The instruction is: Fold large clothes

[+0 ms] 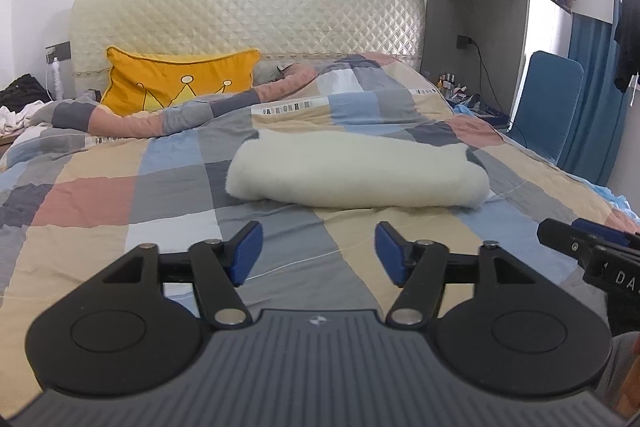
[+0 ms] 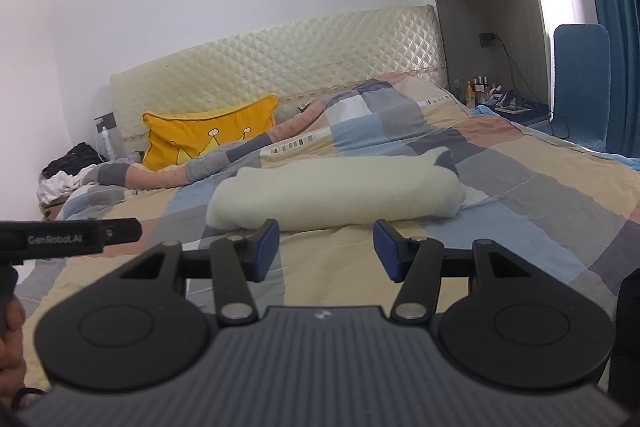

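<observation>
A cream fleece garment (image 1: 356,173) lies folded into a thick bundle on the checked quilt (image 1: 120,195), in the middle of the bed. It also shows in the right wrist view (image 2: 336,197). My left gripper (image 1: 319,253) is open and empty, held above the quilt just short of the bundle's near edge. My right gripper (image 2: 326,250) is open and empty too, a little short of the bundle. The right gripper's tip shows at the right edge of the left wrist view (image 1: 588,247). The left gripper's body shows at the left edge of the right wrist view (image 2: 72,235).
A yellow crown cushion (image 1: 180,83) leans on the quilted headboard (image 1: 248,15). Clothes are piled at the far left (image 1: 20,103). A bedside shelf with bottles (image 1: 452,83), a blue chair (image 1: 548,103) and blue curtains stand to the right of the bed.
</observation>
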The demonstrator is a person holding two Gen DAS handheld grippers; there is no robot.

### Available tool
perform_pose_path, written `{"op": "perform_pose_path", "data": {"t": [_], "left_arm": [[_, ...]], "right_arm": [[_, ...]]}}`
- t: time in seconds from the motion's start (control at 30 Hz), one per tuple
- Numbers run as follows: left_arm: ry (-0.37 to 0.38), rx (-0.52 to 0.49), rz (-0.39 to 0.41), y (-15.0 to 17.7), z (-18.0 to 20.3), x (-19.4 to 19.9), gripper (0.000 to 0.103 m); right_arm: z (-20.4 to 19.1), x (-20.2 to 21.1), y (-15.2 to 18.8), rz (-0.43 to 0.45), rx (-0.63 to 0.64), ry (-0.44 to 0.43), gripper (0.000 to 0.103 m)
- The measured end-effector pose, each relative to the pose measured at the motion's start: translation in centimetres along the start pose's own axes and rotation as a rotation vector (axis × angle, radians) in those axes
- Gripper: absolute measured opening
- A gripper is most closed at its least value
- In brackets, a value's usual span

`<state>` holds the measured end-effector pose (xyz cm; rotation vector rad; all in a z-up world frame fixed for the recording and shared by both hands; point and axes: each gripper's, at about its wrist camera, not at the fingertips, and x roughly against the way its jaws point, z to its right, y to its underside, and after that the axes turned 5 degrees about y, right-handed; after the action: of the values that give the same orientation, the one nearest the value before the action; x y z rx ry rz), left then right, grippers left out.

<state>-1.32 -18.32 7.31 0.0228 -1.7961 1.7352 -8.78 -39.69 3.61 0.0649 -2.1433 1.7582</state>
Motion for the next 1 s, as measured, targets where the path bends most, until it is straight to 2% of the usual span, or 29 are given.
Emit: {"op": "perform_pose_path", "data": {"t": [0.1,0.17,0.47,0.53,0.6,0.67,1.0], "left_arm": [[0.0,-0.007,-0.008,0.04,-0.08,0.15,0.093],[-0.005,-0.004,-0.007,0.08,-0.28,0.38,0.099],[-0.054,-0.027,-0.024,0.04,-0.38,0.73,0.103],[-0.065,-0.025,-0.021,-0.03,-0.39,0.85,0.103],[-0.068,-0.018,-0.025,-0.13,-0.56,0.87,0.103],[-0.069,-0.008,-0.028,-0.21,-0.73,0.85,0.103],[-0.106,-0.026,-0.025,-0.01,-0.55,0.79,0.103]], "right_arm": [[-0.11,0.08,-0.08,-0.006,0.003,0.01,0.056],[-0.01,0.19,-0.05,-0.006,0.001,0.018,0.056],[-0.07,0.45,0.14,0.006,0.013,0.044,0.056],[-0.02,0.49,0.1,0.01,0.011,0.05,0.064],[0.06,0.55,0.07,0.017,0.007,0.049,0.092],[0.11,0.62,0.12,0.026,0.005,0.057,0.103],[0.34,0.31,0.12,0.017,0.002,0.065,0.103]]}}
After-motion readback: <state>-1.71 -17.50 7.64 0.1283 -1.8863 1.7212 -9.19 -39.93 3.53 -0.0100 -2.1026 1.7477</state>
